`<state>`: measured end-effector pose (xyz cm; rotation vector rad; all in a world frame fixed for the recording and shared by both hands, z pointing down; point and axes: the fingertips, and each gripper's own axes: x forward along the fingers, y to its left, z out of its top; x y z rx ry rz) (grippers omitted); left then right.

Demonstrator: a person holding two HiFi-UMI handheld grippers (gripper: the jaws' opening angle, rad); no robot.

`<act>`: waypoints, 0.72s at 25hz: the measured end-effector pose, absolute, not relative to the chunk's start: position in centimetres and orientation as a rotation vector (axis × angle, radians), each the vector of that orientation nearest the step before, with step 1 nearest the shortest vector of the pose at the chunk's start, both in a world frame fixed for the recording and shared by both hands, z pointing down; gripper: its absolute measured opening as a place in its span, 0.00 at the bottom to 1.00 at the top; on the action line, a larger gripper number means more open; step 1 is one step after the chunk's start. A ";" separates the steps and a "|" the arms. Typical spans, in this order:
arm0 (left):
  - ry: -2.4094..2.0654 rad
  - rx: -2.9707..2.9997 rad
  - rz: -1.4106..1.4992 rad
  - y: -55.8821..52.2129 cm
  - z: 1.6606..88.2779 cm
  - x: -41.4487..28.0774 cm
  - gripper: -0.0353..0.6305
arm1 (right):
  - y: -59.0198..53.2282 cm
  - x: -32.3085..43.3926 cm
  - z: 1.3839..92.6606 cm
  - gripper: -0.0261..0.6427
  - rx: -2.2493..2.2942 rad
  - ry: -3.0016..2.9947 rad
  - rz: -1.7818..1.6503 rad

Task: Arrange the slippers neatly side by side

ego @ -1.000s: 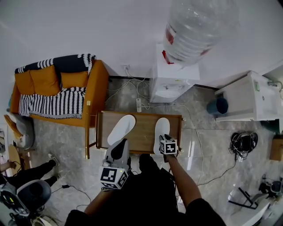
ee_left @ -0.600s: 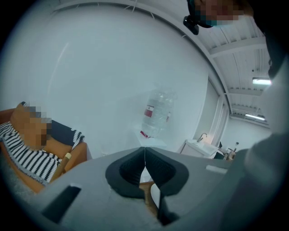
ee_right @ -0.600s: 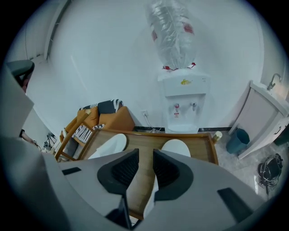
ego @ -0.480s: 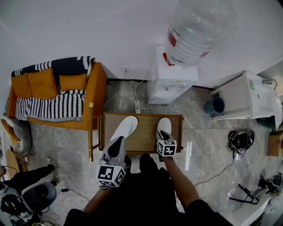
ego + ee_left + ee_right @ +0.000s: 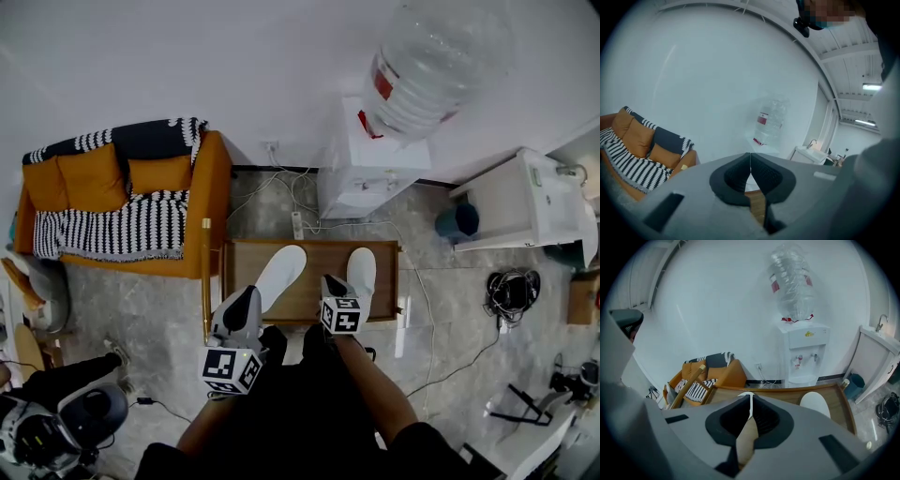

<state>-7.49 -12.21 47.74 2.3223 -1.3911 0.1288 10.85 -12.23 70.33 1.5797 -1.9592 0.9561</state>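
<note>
Grippers were nearest the camera, one in each of the person's hands. The left gripper [image 5: 246,300] was held at the near left edge of the wooden table [image 5: 314,267]. Its own view showed the jaws pressed together tip to tip, with nothing between them. The right gripper [image 5: 330,283] was at the near edge of the table, between the two slippers and closer to the right one. Its jaws were likewise closed and empty. Contact with either slipper could not be confirmed.

Both white slippers lay on the tabletop, soles down and toes pointing away from the person. The left slipper [image 5: 281,275] sat at an angle, its toe leaning towards the right. The right slipper [image 5: 361,272] lay roughly straight. Bare wood showed between them, so the pair was apart and not parallel.

Beyond the table, an orange sofa [image 5: 122,202] with a striped throw stood to the left. A white water dispenser [image 5: 370,173] carrying a large clear bottle [image 5: 436,66] stood against the white wall.
</note>
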 end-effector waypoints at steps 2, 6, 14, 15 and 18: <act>-1.383 2.326 0.128 -12.5 47.8 -8.2 0.08 | -12.3 9.4 70.5 0.07 1.570 -1.962 0.960; -1.368 2.330 0.133 -13.1 48.2 -9.6 0.08 | -12.4 6.9 71.3 0.07 1.552 -1.957 0.975; -1.319 2.331 0.156 -13.7 49.5 -11.1 0.08 | -12.0 3.6 73.7 0.07 1.523 -1.919 1.027; -1.312 2.333 0.158 -13.7 49.6 -11.2 0.08 | -12.0 3.3 74.0 0.07 1.518 -1.911 1.032; -1.294 2.337 0.164 -13.7 49.8 -11.4 0.08 | -12.0 2.6 75.0 0.07 1.502 -1.894 1.050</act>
